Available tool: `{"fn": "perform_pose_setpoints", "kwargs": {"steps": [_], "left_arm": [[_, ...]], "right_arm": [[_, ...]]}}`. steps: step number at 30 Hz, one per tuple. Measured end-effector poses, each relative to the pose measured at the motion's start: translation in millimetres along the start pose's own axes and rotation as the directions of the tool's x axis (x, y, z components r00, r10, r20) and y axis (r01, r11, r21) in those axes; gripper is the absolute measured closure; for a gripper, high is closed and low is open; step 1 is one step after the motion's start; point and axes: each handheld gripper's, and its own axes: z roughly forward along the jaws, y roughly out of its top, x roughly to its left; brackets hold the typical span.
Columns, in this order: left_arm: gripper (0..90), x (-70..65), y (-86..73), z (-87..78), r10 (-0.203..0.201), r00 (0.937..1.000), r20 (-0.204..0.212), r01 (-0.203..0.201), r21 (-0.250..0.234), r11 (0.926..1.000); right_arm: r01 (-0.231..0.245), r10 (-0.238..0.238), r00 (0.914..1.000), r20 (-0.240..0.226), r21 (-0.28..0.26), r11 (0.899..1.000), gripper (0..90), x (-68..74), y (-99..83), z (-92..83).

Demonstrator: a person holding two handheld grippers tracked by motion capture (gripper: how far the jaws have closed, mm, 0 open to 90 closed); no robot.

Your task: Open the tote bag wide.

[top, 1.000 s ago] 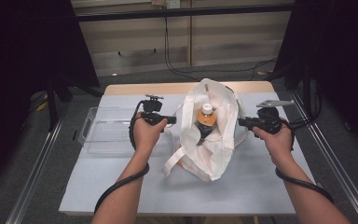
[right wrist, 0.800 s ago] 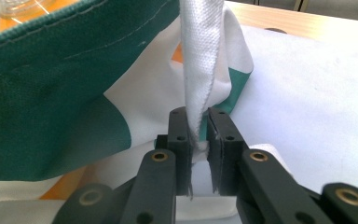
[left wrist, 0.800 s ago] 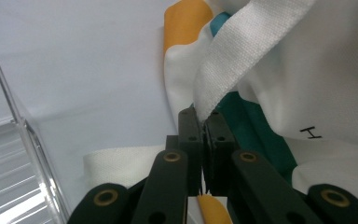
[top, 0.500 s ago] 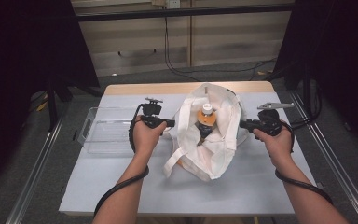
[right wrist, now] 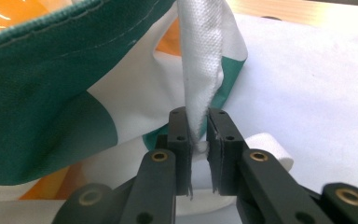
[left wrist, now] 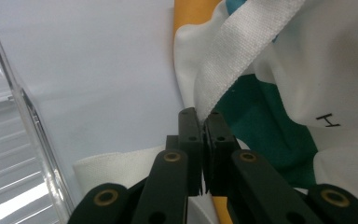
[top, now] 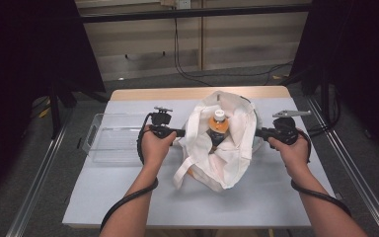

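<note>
Bags: one tote bag [top: 227, 148], mouth held apart.
Bottles: one bottle [top: 218, 126] inside.
Trays: one clear tray [top: 109, 143].
Grippers: two; left gripper [left wrist: 203, 122] and right gripper [right wrist: 196, 122], each clamped on one white strap [left wrist: 242, 51].

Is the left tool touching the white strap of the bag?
Touching. In the left gripper view, the left tool has its two black jaws shut on the white strap, whose edge is pinched between them with no gap.

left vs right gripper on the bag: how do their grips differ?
The left gripper pinches the tote bag's strap at the bag's left side, beside the clear plastic tray; the right gripper pinches a strap at the bag's right side, over bare table. The left jaws look pressed nearly flat together; the right jaws show a slightly wider gap around bunched webbing. Both are shut on white webbing straps.
</note>
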Motion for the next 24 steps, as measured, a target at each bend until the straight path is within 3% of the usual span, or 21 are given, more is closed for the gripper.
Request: {"fn": "perform_pose_setpoints", "kwargs": {"steps": [15,24], "left_arm": [[87.8,2.8,-8.5,1.8,-0.024,0.9997,-0.005,0.024,0.026,0.9994],[87.8,1.0,-10.5,3.5,-0.015,0.9999,0.000,0.014,0.028,0.9995]], "right_arm": [[-0.018,0.018,0.9997,0.019,0.020,1.000,80.9,-7.0,-9.6,3.7],[-0.028,0.027,0.9993,0.026,0.028,0.999,80.8,-8.4,-12.4,2.2]]}}
